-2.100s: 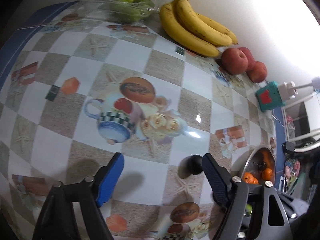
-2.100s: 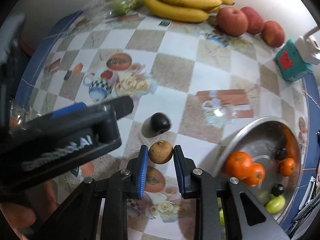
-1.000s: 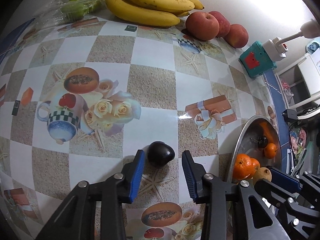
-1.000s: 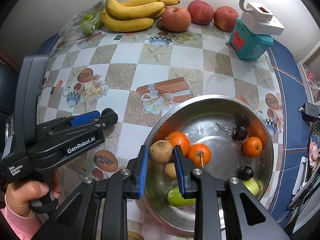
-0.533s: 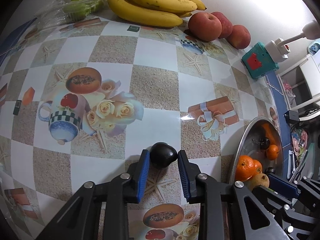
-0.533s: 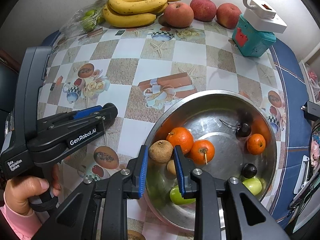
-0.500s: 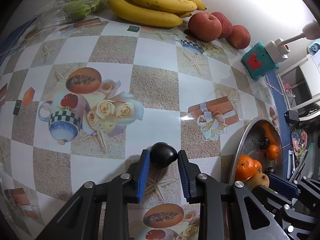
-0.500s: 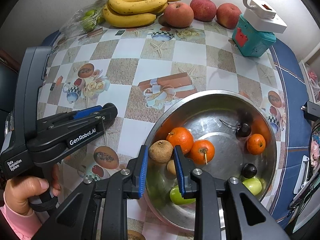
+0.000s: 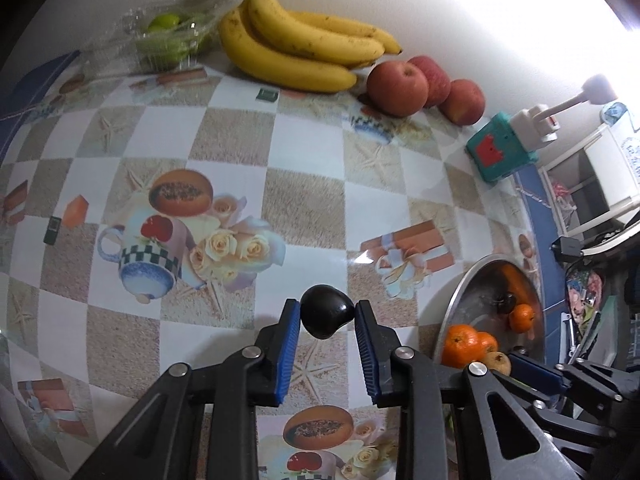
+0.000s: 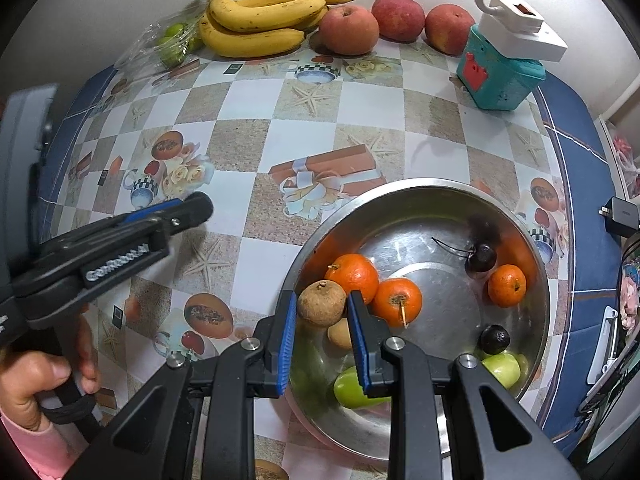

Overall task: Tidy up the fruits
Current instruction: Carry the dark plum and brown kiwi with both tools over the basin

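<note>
hidden: green fruit (image 10: 352, 390) partly behind right tongs (image 10: 322, 312) | blurred: bag of limes (image 9: 168, 38) | cut off: metal bowl (image 9: 472, 280)

Bananas (image 10: 256, 20) lie left of apples (image 10: 348, 29), behind the bowl (image 10: 536, 320) holding oranges (image 10: 352, 278)

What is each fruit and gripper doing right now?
Left gripper: shut on the dark plum.
Right gripper: shut on the brown fruit, over the steel bowl.
Oranges: inside bowl.
Bananas: lying by wall.
Apples: by wall.
</note>
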Available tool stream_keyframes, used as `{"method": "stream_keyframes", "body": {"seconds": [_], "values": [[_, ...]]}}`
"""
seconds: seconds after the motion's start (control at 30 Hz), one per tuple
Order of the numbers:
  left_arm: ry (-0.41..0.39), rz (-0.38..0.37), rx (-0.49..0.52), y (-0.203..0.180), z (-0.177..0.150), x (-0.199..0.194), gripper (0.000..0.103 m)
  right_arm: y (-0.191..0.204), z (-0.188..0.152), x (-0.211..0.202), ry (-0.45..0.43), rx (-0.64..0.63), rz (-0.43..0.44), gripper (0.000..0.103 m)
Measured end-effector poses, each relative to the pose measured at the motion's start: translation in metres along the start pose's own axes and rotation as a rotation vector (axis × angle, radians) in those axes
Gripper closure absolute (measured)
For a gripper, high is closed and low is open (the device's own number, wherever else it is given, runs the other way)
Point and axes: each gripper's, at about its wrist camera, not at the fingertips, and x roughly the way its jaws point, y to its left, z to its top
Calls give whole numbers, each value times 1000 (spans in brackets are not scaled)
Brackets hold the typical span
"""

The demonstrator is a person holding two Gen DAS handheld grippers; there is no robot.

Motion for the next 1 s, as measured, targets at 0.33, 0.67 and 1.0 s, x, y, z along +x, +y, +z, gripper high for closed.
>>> {"method": "stream_keyframes", "body": {"seconds": [0.33, 0.67, 1.0], "values": [[-45, -34, 77, -36, -2, -25, 73, -25, -8, -8, -5, 47, -14, 76], [-1, -90, 224, -94, -18, -22, 73, -67, -26, -12, 14, 123, -45, 76], [127, -125, 370, -146, -52, 5, 73, -95, -47, 1, 73, 174, -57, 76]]}}
